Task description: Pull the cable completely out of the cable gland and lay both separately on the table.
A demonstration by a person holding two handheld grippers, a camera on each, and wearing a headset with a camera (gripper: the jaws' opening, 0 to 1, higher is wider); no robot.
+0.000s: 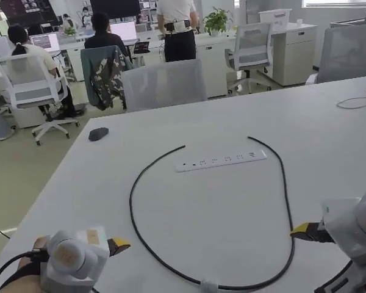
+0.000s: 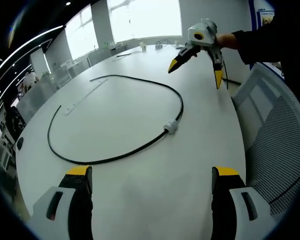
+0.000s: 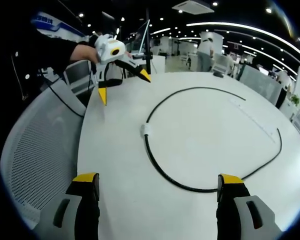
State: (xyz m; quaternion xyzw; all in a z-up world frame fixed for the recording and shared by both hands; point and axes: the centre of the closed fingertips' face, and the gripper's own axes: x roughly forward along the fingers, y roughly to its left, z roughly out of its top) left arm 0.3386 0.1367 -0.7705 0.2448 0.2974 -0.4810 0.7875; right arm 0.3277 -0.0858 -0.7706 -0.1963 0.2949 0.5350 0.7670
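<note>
White table (image 1: 219,207), U-shaped cable (image 1: 130,202), ends pointing away

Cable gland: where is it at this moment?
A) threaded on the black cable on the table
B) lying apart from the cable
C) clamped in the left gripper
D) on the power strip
A: the white cable gland sits on the black cable, which runs out of both its ends, flat on the table.

Right tongs (image 3: 157,178), spread, face cable (image 3: 197,189) apparently threaded through gland (image 3: 145,130).
</note>
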